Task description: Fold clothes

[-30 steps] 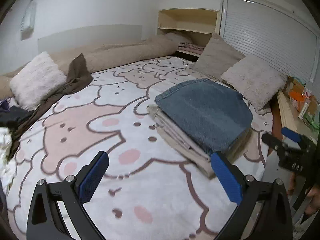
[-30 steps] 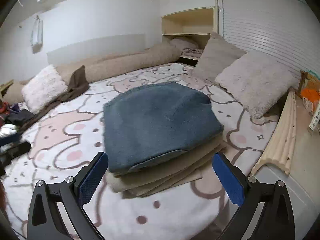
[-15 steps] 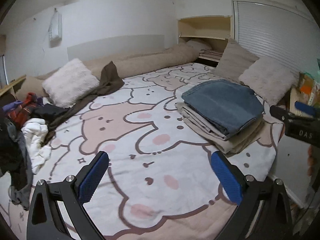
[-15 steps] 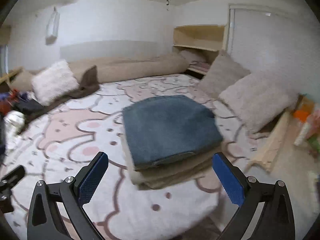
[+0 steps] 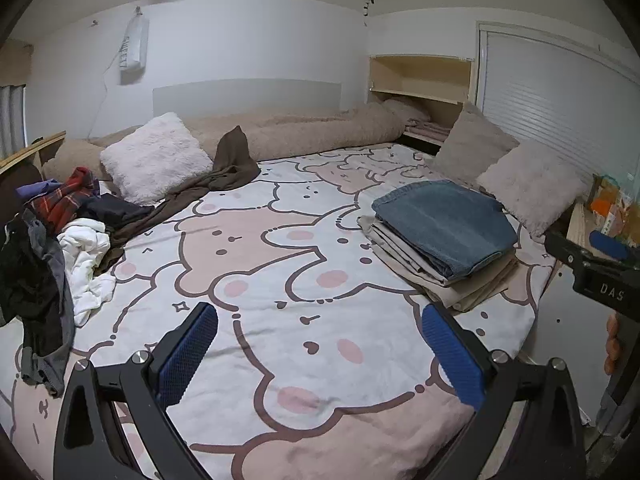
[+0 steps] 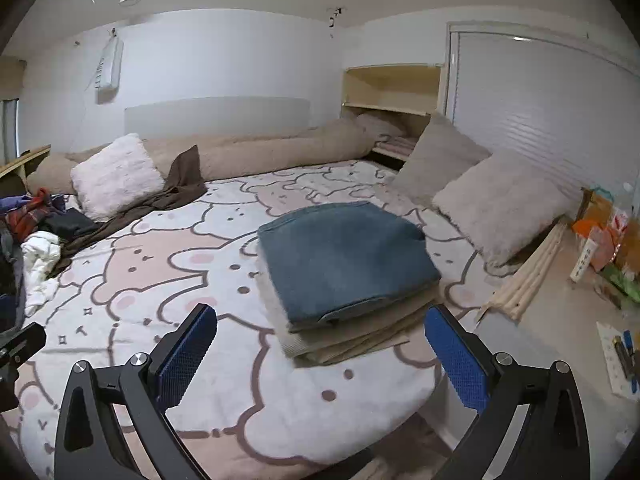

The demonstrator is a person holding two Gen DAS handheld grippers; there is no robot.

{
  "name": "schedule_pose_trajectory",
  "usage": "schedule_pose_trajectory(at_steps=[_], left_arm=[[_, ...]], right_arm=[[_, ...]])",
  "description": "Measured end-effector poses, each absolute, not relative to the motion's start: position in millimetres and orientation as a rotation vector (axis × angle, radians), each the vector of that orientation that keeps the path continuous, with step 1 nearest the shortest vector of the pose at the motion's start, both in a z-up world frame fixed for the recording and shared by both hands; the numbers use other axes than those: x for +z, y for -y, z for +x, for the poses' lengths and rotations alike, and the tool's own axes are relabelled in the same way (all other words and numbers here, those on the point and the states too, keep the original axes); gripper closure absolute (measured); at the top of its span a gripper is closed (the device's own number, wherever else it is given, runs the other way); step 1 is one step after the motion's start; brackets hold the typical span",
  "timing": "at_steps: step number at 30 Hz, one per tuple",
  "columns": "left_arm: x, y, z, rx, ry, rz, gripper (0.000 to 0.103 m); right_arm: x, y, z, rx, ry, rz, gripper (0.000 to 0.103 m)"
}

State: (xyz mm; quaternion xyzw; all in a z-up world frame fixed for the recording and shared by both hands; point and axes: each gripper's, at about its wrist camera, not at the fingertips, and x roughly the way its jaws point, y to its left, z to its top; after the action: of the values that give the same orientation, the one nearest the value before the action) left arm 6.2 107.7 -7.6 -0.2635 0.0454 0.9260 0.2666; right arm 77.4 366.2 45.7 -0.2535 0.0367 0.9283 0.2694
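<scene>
- Bedroom setting: a bed (image 5: 304, 320) with a pink-and-white cartoon-print sheet serves as the work surface; a rolled beige duvet (image 5: 312, 136) and cushions line its far and right edges.
- Folded stock: a stack of folded clothes (image 5: 444, 240) sits on the right part of the bed, blue denim piece (image 6: 344, 260) on top of several beige layers, edges roughly aligned. It lies as the task would leave it.
- Unfolded stock: a heap of loose clothes (image 5: 60, 240) lies at the left edge of the bed, comprising a crumpled white garment (image 5: 86, 256), a red plaid piece (image 5: 66, 196) and dark items, some hanging off the side. A brown garment (image 5: 208, 184) trails from the duvet towards the heap.
- Left gripper (image 5: 320, 352): jaws wide apart, nothing between them, hovering over the bare middle of the sheet.
- Right gripper (image 6: 320, 354): jaws wide apart, empty, just short of the stack's near edge.
- Handling assessment: all garments are judged soft, limp and light; none will hold shape when lifted. The denim is likely the heaviest and stiffest. Crumpled pieces may drag neighbours along if pinched deep in the heap.
- Recommended hold: pinch a single layer at a hem, collar or shoulder seam, one gripper to each corner, so the cloth hangs flat.
- Stage: judged partway, with folded and unfolded clothes both present.
</scene>
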Motion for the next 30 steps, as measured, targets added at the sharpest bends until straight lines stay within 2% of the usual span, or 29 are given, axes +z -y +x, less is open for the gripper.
schedule_pose_trajectory(at_steps=[5,15,30], left_arm=[[-8,-99,12,2.538,-0.159,-0.68,0.0],[-9,-83,4,2.556,-0.116,-0.683,0.0],[-13,-80,-2,2.577,-0.101,-0.719,0.0]], right_arm=[[47,-352,76,2.516,-0.061,-0.696,0.0],[53,-336,73,2.513,0.0,-0.691,0.0],[44,-339,69,2.507,0.008,-0.737,0.0]])
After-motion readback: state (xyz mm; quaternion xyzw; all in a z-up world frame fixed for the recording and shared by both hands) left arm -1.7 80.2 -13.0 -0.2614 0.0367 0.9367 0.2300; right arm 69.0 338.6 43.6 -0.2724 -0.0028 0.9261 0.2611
